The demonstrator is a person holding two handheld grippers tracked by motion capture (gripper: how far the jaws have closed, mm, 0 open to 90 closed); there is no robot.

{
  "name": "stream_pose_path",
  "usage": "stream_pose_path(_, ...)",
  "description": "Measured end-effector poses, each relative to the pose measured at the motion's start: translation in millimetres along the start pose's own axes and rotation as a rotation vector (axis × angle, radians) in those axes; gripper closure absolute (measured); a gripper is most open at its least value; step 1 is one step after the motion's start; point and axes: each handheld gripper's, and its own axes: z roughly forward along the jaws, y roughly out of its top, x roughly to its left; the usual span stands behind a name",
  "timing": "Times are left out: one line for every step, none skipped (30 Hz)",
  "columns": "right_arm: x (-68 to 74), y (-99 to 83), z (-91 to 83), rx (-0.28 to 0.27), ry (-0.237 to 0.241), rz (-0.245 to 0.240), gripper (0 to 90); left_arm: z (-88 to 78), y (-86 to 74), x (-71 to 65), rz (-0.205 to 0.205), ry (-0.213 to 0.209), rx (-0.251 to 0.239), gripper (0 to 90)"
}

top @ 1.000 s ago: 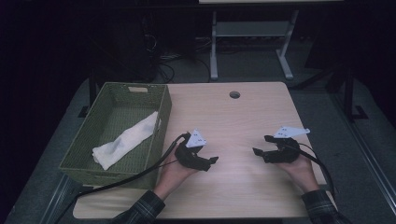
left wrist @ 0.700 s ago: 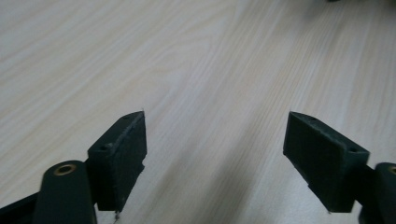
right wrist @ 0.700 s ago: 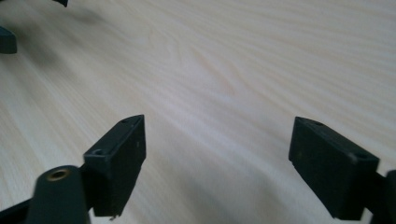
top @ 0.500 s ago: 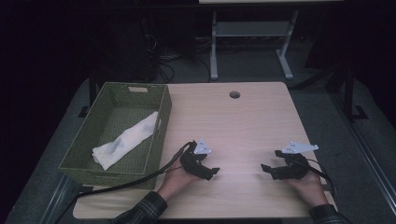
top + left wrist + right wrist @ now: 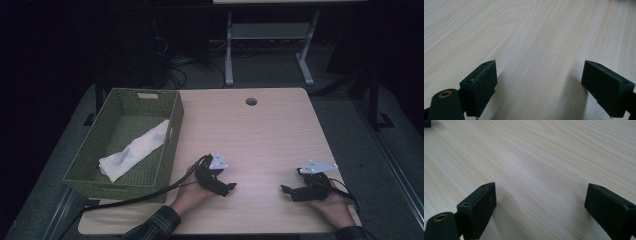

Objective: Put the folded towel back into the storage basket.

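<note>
Table (image 5: 260, 135): a light wood-grain top with a round hole (image 5: 251, 101) near its far edge was seen from the high view; bare wood was seen under both pairs of jaws in the gripper views.
Basket (image 5: 171, 145): a green woven basket was set on the table's left part, its long side running away from the person.
Cloth (image 5: 135, 150): a white cloth was laid slantwise inside the basket, well apart from both grippers.
Left gripper (image 5: 231, 187): it was held low over the near table edge, just right of the basket; its jaws were spread wide, having just been opening, with nothing between them.
Right gripper (image 5: 284, 189): it was held near the table's near right corner, pointed toward the left gripper; its jaws were apart, having just been opening, with nothing between them.
</note>
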Motion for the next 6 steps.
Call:
stream_pose_path(-0.3,-0.3,0.0,-0.003,0.001,-0.002,9.8,0.0,0.0,0.0,0.0,0.0,0.0,12.2)
stream_pose_path(-0.1,-0.3,0.1,-0.004,0.001,-0.001,9.8,0.0,0.0,0.2,0.002,-0.001,0.0,12.2)
stream_pose_path(-0.1,-0.3,0.1,-0.003,0.001,0.0,9.8,0.0,0.1,0.4,0.003,-0.002,0.001,12.2)
stream_pose_path(-0.2,-0.3,0.1,-0.004,0.001,-0.001,9.5,0.0,0.1,0.5,0.004,-0.003,0.001,12.2)
stream_pose_path(-0.3,-0.2,0.3,-0.003,-0.001,-0.001,9.0,0.1,0.1,0.5,0.005,-0.003,0.001,12.2)
stream_pose_path(-0.5,-0.2,0.4,-0.002,-0.001,0.0,8.8,0.1,0.2,0.6,0.005,-0.004,0.001,12.2)
